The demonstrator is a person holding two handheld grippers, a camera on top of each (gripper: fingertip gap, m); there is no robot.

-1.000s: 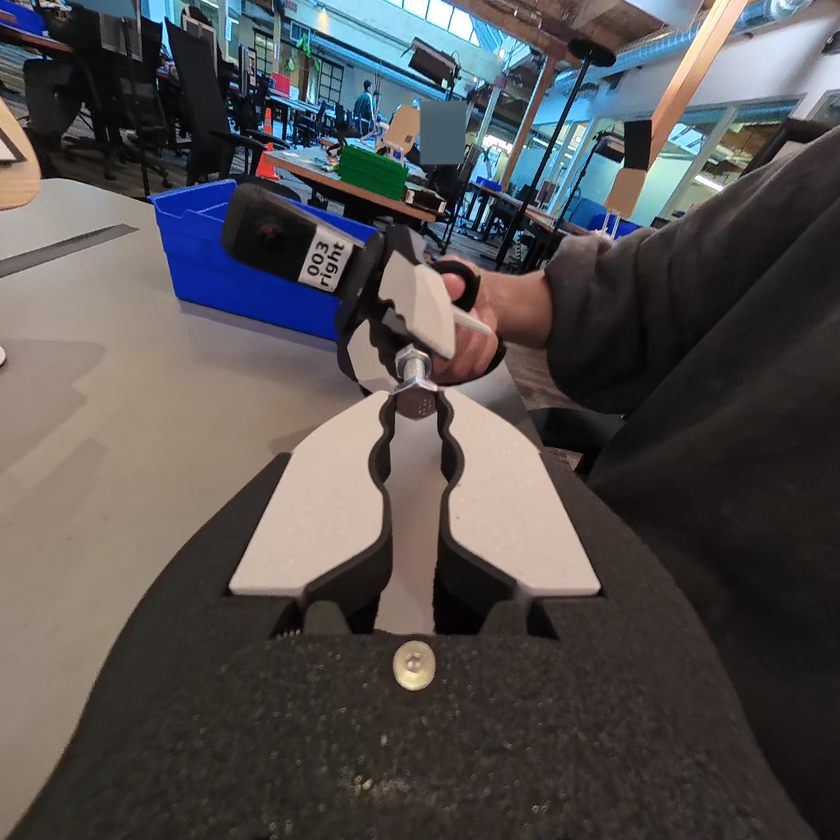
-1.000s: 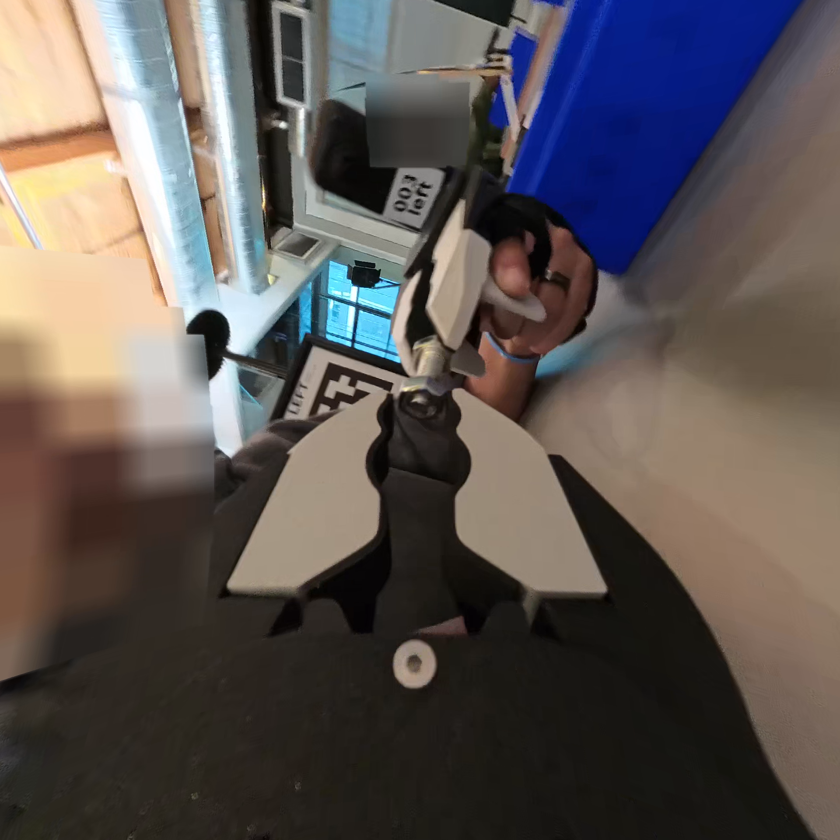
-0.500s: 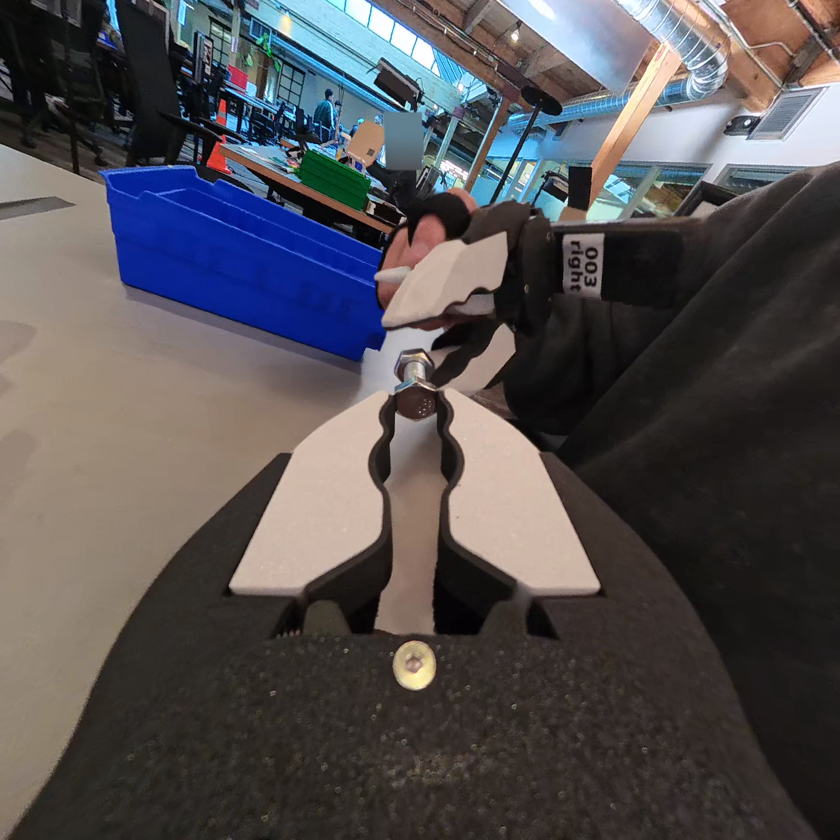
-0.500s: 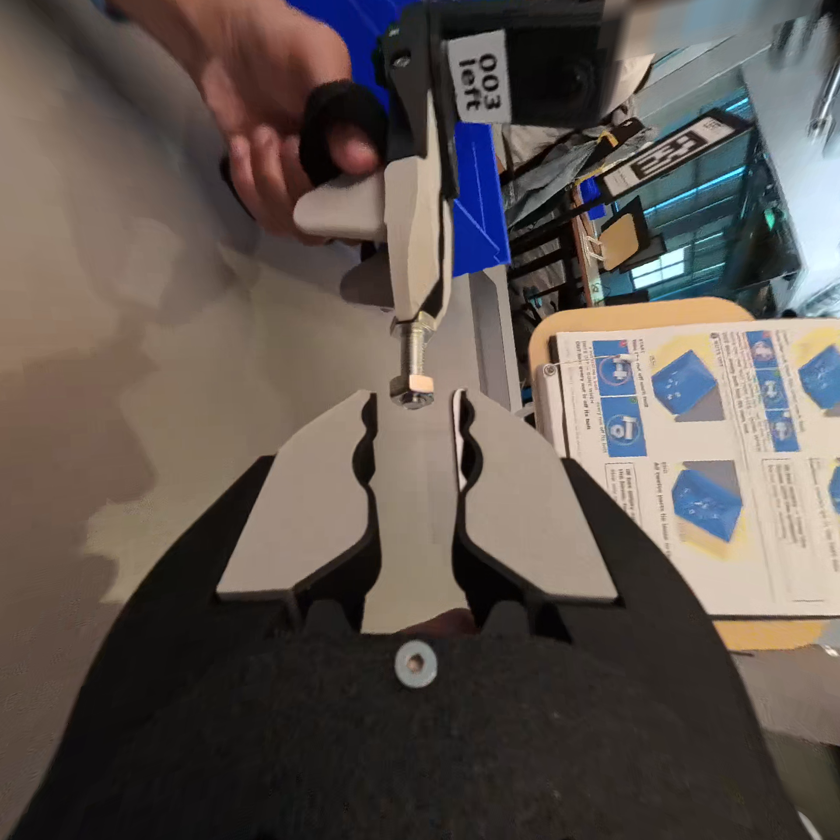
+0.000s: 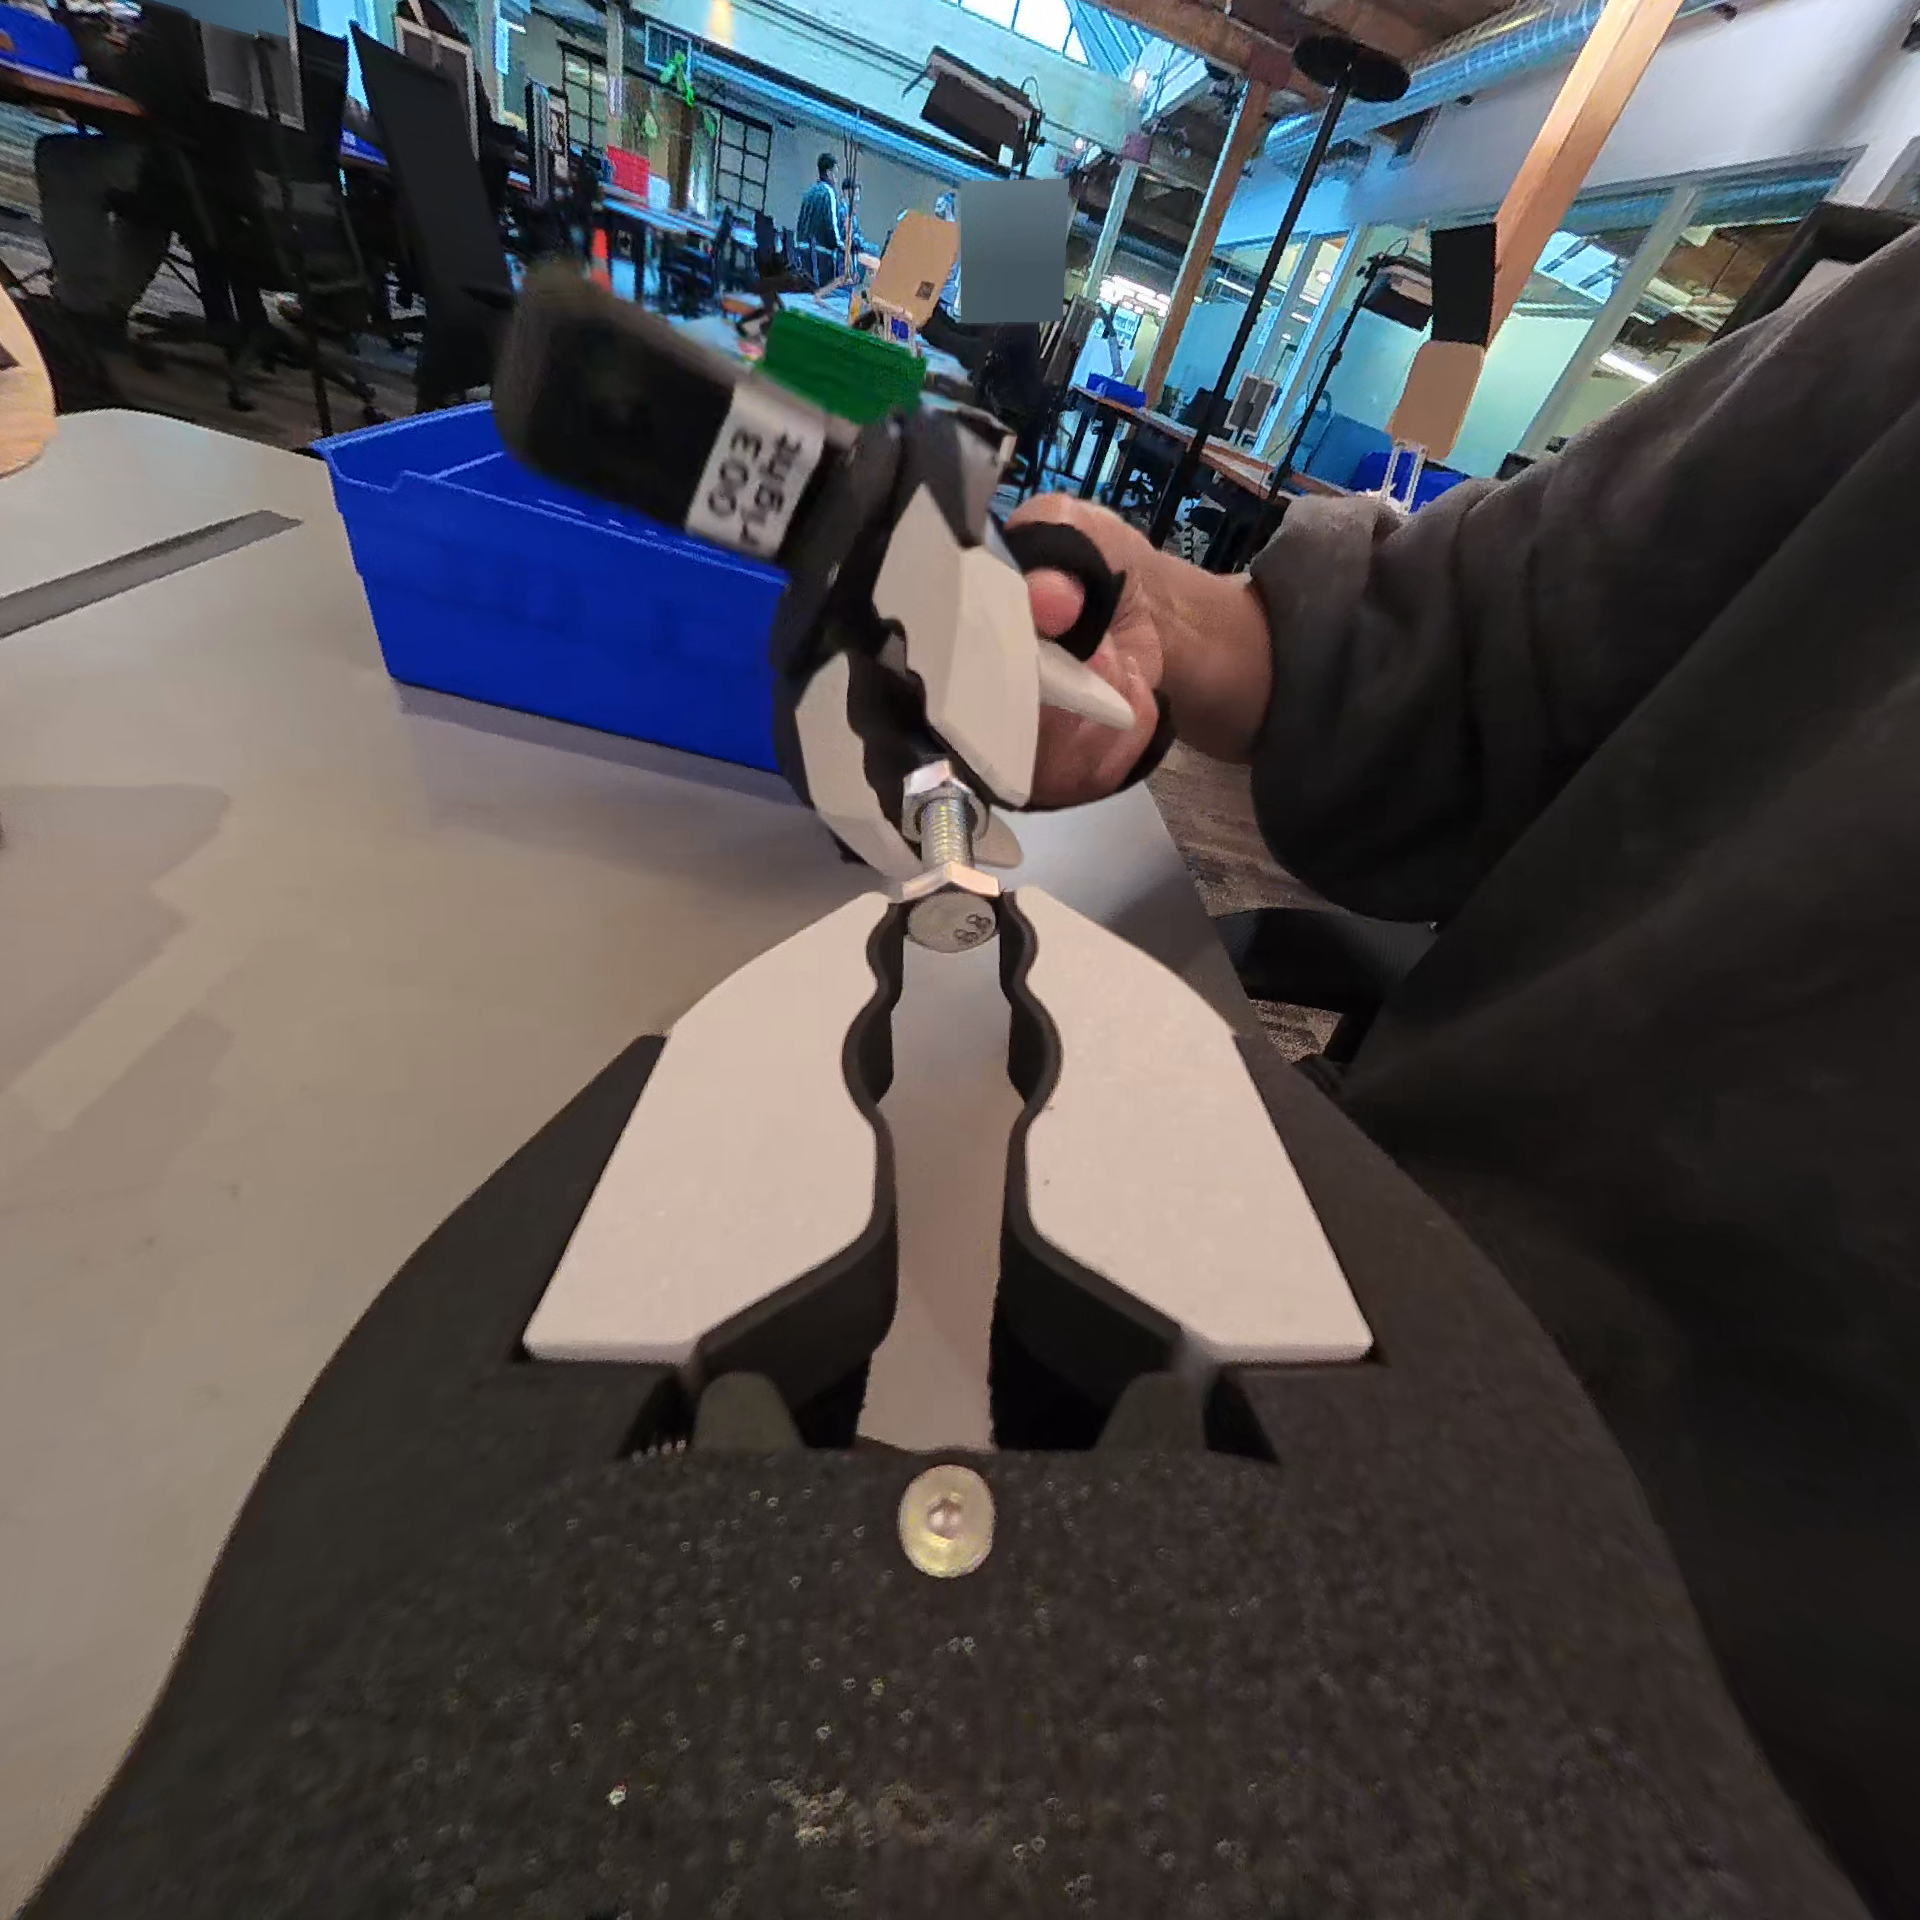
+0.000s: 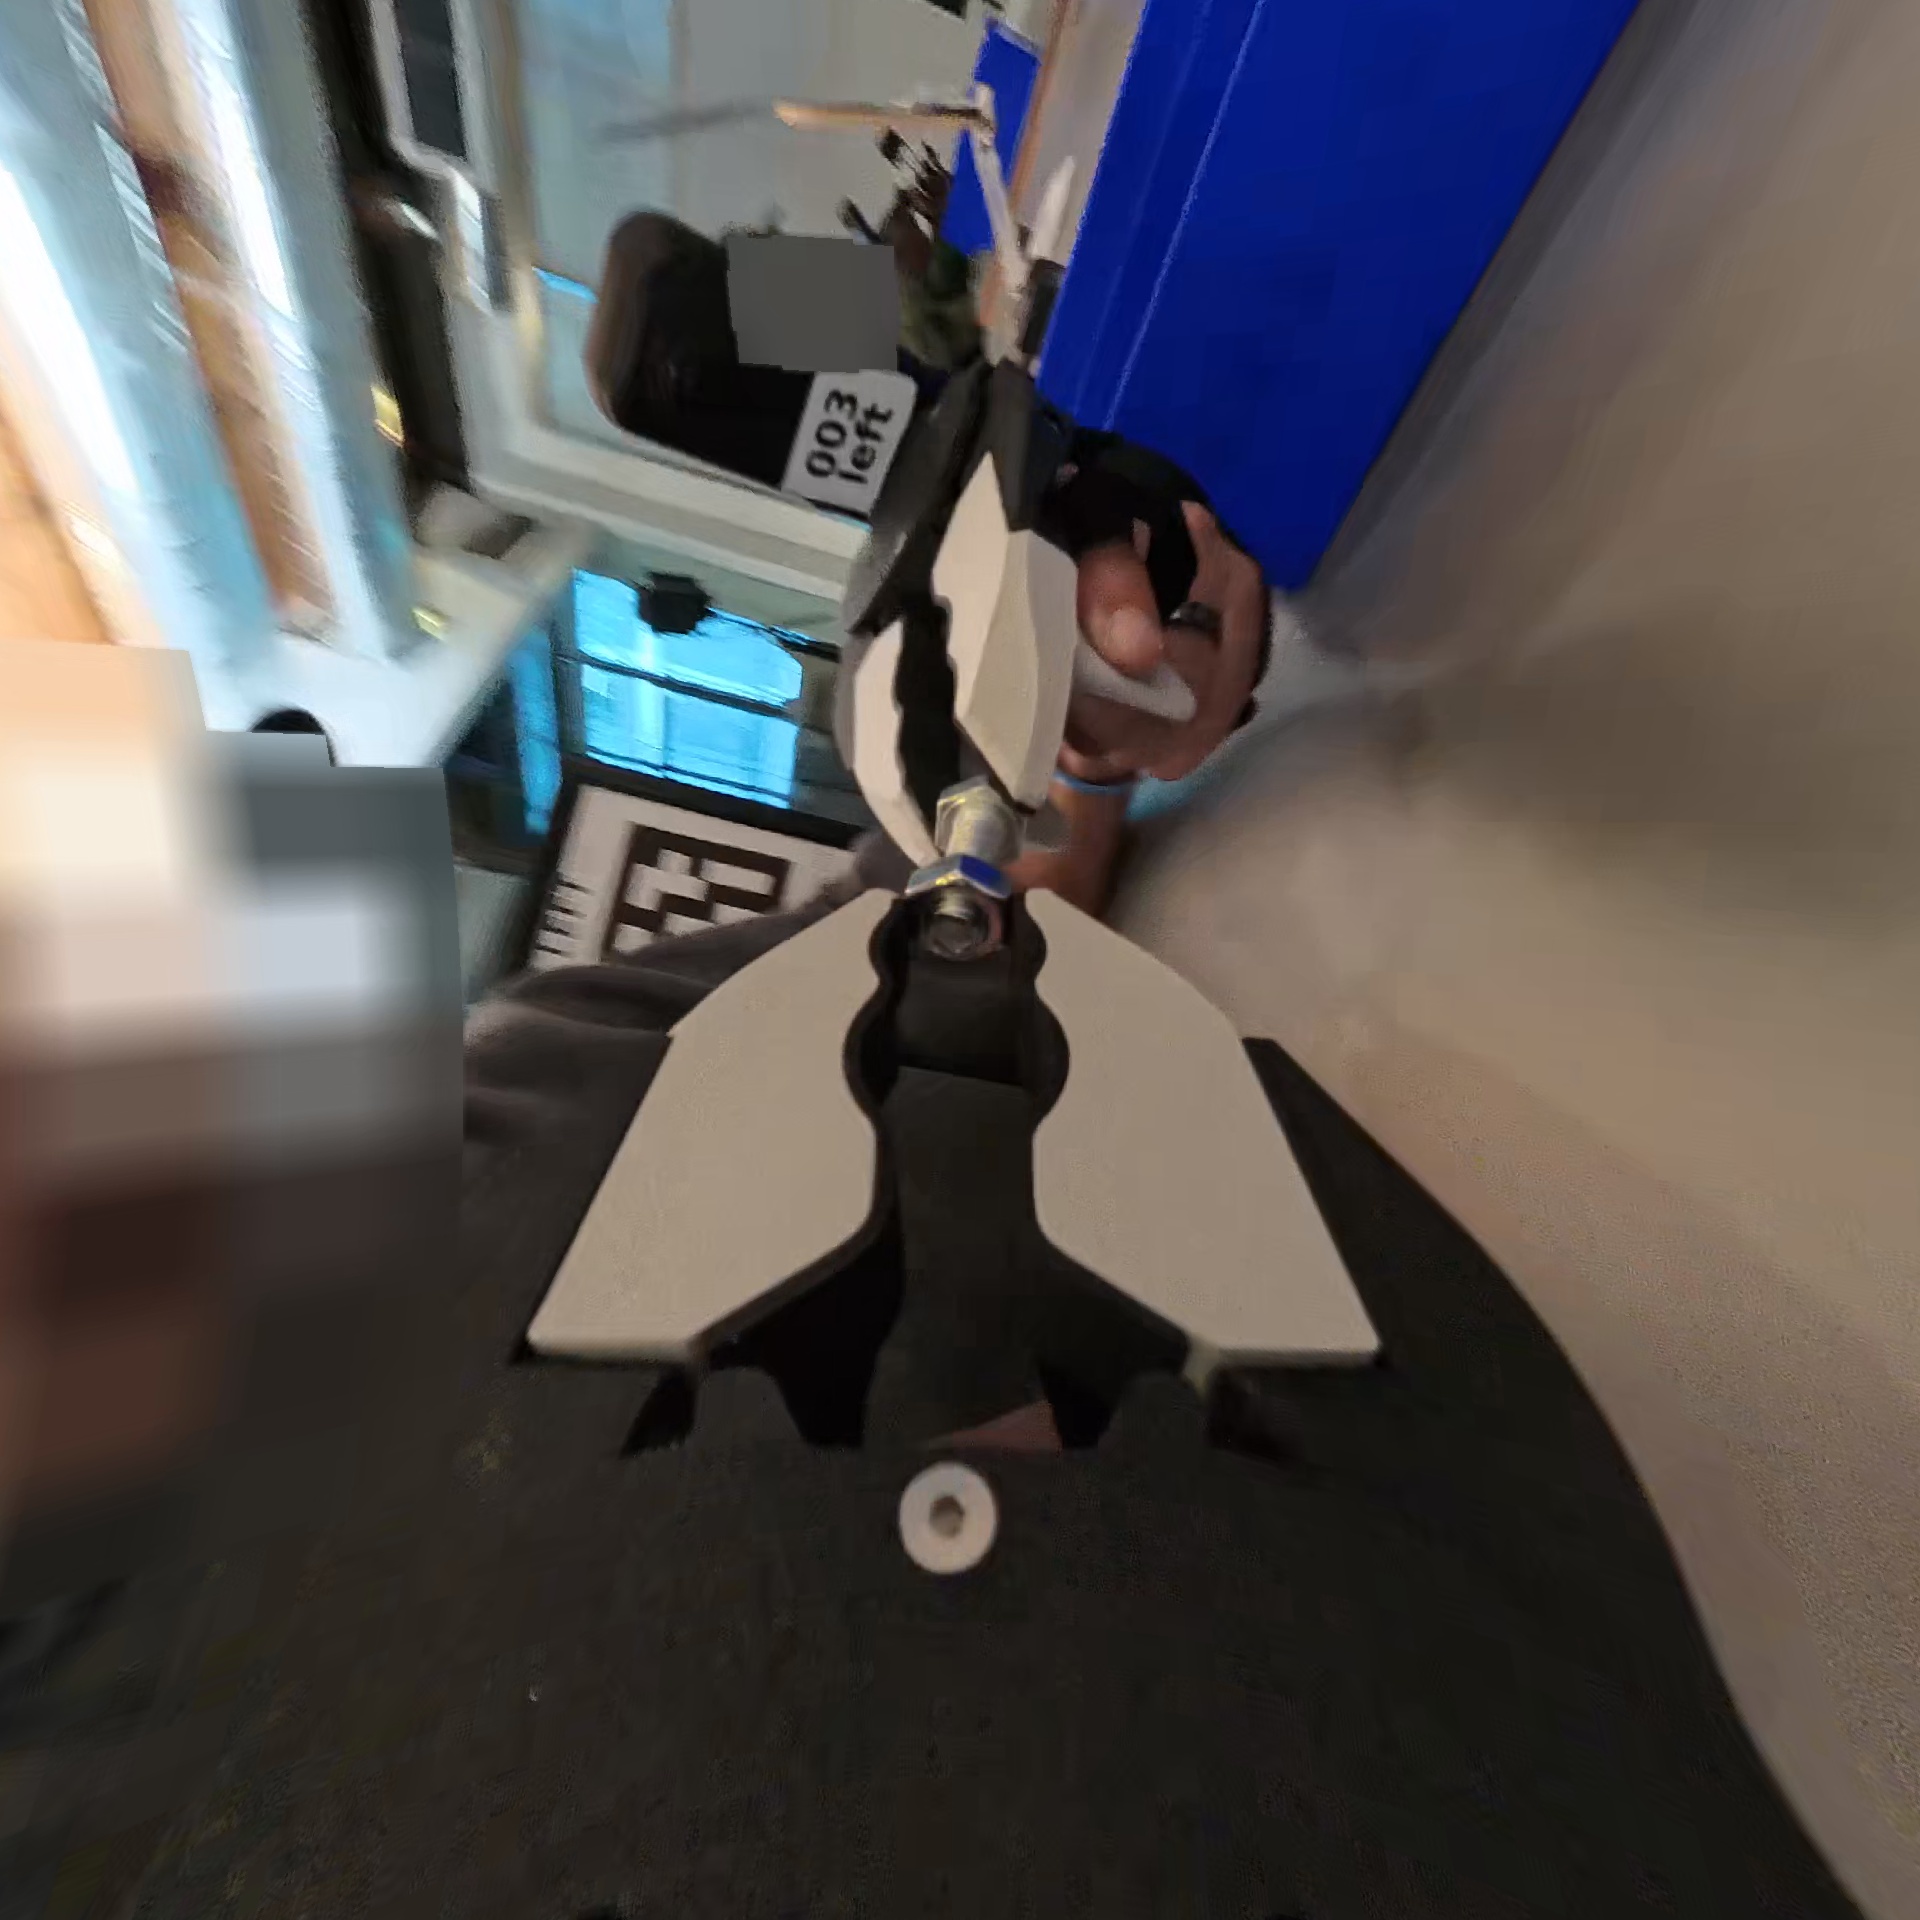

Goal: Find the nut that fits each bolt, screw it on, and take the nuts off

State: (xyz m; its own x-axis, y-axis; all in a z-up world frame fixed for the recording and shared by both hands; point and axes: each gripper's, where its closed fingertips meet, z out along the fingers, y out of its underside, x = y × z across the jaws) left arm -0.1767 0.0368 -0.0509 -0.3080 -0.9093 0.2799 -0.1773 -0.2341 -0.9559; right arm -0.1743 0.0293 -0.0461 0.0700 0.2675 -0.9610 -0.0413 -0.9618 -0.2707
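- Left gripper (image 5: 951,920), white-fingered on a black body: jaws narrow, pinching the hex head of the silver threaded bolt (image 5: 948,831) above the grey table (image 5: 312,935).
- Right gripper (image 6: 961,925): jaws narrow, clamped on the silver hex nut (image 6: 961,881) threaded on that bolt's shank.

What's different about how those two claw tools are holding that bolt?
The left gripper clamps the bolt by its head; the right gripper clamps the nut farther up its thread. The left gripper's view shows the table level; the right gripper's shows it tipped sideways, so the right one is rolled over. Both are shut and face each other along the bolt.
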